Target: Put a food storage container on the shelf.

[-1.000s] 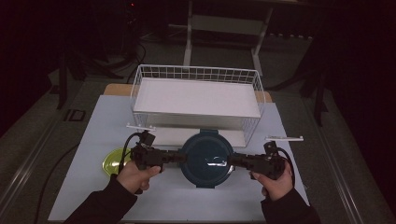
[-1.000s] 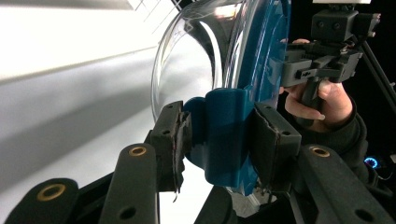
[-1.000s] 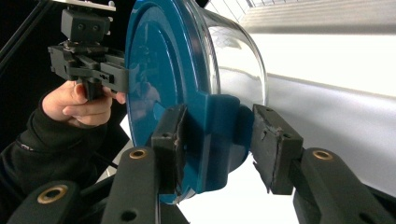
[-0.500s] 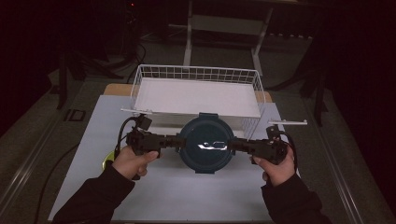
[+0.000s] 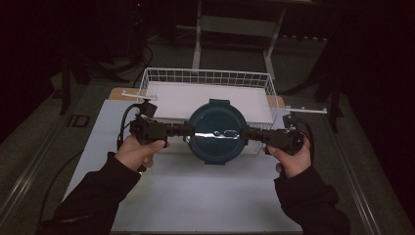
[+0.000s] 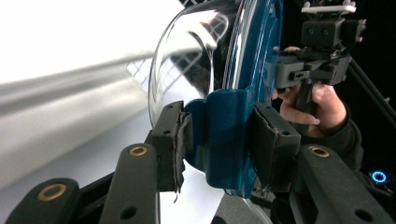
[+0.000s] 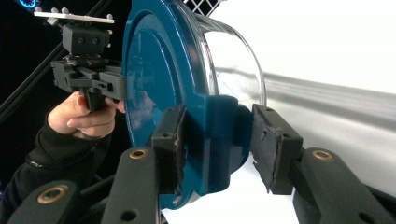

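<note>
A: Container (image 5: 216,131), round, teal lid on a clear bowl. High view: it hangs off the table between the two grippers, over the front rim of the white wire basket (image 5: 161,78). Left gripper (image 5: 182,131) takes its left side, right gripper (image 5: 248,133) its right side.

B: Room around it?

A: White mat (image 5: 195,196) below is bare toward the person's edge. Basket sits just behind the container; basket floor looks bare white, nothing seen lying in it. Person's left hand (image 5: 137,152) and right hand (image 5: 292,159) stand well apart, each near a side edge of the mat. Surroundings beyond the table are dark.

B: Left gripper view?

A: Jaws narrow, clamped on a teal latch tab (image 6: 224,135) of the lid; pads touch both faces of the tab. Clear bowl wall (image 6: 187,65) shows reflections of wire mesh; cannot tell any contents. The other gripper (image 6: 322,51) shows at the far rim.

B: Right gripper view?

A: Same on the opposite tab (image 7: 217,140): one pad presses it, the other sits at its far face. Lid face (image 7: 159,74) stands on edge in this view, bowl wall (image 7: 233,60) beside it. Contents not readable.
</note>
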The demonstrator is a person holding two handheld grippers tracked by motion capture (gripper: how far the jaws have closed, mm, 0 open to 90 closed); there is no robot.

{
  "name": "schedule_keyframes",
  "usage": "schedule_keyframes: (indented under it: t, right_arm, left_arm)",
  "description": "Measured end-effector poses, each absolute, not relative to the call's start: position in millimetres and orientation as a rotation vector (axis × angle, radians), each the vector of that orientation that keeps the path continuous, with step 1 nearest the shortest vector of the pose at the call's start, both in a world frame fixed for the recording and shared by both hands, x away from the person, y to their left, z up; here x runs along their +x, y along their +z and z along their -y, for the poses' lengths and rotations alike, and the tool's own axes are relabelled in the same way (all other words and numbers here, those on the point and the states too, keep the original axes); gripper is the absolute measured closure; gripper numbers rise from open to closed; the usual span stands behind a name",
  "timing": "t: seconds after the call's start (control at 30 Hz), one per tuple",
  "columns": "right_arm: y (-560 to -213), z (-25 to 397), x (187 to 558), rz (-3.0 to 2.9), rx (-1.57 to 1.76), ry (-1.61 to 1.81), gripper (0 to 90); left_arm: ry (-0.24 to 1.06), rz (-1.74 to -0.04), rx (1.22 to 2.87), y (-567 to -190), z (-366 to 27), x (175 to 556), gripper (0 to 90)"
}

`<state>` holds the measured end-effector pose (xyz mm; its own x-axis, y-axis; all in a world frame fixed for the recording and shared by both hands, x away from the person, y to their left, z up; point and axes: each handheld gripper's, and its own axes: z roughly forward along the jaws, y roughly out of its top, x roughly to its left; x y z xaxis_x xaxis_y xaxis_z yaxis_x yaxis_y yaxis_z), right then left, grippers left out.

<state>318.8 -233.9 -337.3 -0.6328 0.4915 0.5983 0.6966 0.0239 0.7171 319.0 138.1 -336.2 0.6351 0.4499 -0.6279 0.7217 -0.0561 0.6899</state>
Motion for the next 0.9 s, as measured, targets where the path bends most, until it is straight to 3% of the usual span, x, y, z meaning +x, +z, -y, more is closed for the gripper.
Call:
schedule_keyframes:
  t: [0.43, 0.9]
  right_arm:
    - [-315.1, 230.3, 356.7, 2.086, -1.263, -1.680, 56.3]
    - [-312.0, 233.5, 390.6, 2.035, -1.321, -1.661, 56.4]
  left_arm:
    - [-0.262, -0.969, 1.670, -312.8, -141.0, 356.4, 57.3]
    - [-0.278, -1.003, 1.642, -314.7, -137.4, 386.3, 57.2]
